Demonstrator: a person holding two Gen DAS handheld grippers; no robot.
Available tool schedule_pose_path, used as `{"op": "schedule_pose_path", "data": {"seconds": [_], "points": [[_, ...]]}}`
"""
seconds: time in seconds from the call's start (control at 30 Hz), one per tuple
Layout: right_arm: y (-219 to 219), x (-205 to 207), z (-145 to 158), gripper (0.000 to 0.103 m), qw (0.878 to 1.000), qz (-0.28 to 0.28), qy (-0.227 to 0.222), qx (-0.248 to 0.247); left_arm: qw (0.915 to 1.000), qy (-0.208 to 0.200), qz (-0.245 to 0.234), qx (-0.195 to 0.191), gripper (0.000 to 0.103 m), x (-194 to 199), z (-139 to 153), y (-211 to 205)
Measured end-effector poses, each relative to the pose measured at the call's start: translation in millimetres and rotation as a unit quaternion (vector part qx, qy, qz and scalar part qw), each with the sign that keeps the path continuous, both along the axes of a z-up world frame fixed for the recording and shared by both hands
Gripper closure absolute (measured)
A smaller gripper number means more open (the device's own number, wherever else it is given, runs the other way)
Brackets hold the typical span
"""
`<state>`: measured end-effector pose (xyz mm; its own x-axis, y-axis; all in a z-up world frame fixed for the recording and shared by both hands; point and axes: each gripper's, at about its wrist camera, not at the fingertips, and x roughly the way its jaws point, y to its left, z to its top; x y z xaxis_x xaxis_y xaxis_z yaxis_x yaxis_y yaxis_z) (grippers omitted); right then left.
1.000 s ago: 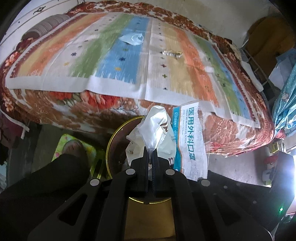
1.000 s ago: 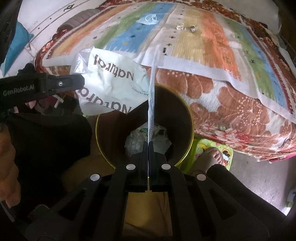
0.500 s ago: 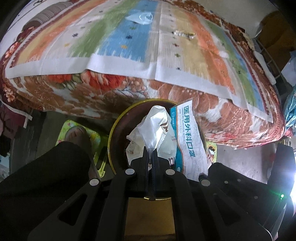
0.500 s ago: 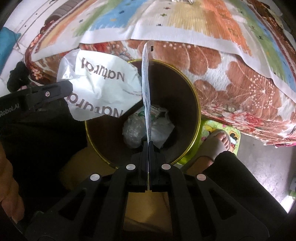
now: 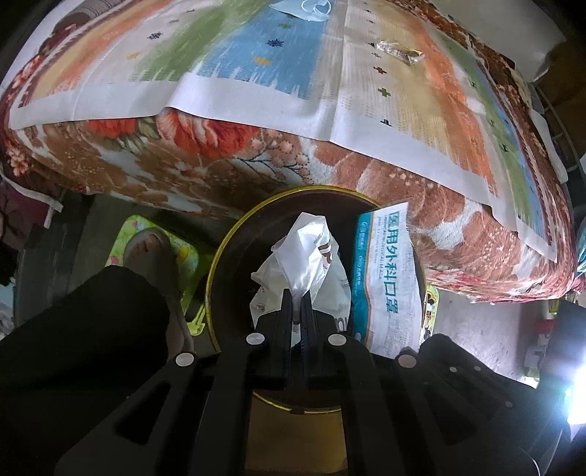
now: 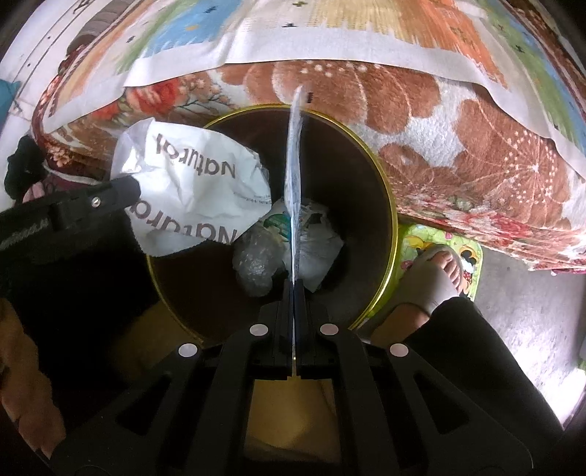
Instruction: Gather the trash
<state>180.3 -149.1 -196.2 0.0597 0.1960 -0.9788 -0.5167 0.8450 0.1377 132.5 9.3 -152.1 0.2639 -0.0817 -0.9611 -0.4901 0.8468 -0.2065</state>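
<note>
Holding over bin: left gripper clamped on the crumpled white wrapper; right gripper clamped on the flat mask packet, seen edge-on there.
Wrapper position: above the bin mouth, near its left rim in the right wrist view, printed "Natural".
Packet position: standing upright from the jaws, over the bin opening; its printed blue-and-white face visible from the left wrist view.
Wrapper handling: judged very light, soft, crinkly film; springs back when released; best pinched at a bunched fold, as now.
Packet handling: judged light, thin, floppy yet flat; slick surface; held by its lower edge, likely to flutter on release.
Bin: round, dark brown inside, yellow rim, on the floor against the bed edge.
Bin contents: clear crumpled plastic and white scraps at the bottom; plenty of room left.
Left on bed: pale blue mask and small shiny wrapper on the striped cloth, well apart from the bin.
Nearby: person's sandalled foot just beside the rim.
</note>
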Motion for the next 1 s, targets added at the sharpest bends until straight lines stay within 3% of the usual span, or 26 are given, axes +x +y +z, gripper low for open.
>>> {"op": "schedule_pose_path", "data": {"seconds": [0.17,0.23,0.3,0.37,0.53,0.67,1.0], "points": [[8.8,5.9,-12.7,0.102,1.000,0.005,0.009,-0.014,0.9999,0.013,0.007,-0.004,0.099,7.9,-8.1,1.3],[10.2,9.1,-16.7,0.102,1.000,0.003,0.013,-0.016,0.9998,0.015,0.010,-0.011,0.091,11.3,-11.3,1.7],[9.2,14.2,-20.8,0.091,1.000,-0.009,0.020,-0.014,0.9997,0.014,0.016,-0.015,0.066,12.9,-12.4,3.6],[7.1,17.0,-20.9,0.082,1.000,-0.019,0.022,-0.011,0.9995,0.011,0.024,-0.019,0.066,13.0,-11.1,7.5],[6.0,18.3,-11.7,0.072,0.999,-0.028,0.014,0.007,0.9987,-0.013,0.037,-0.034,0.066,11.6,1.9,15.4],[7.5,19.4,4.9,0.069,0.999,-0.027,-0.008,0.019,0.9974,-0.038,0.039,-0.048,0.062,8.6,18.0,18.6],[19.9,19.1,52.8,0.053,0.990,0.022,-0.137,0.012,0.9931,-0.110,0.039,-0.013,0.046,13.4,68.6,32.1]]}}
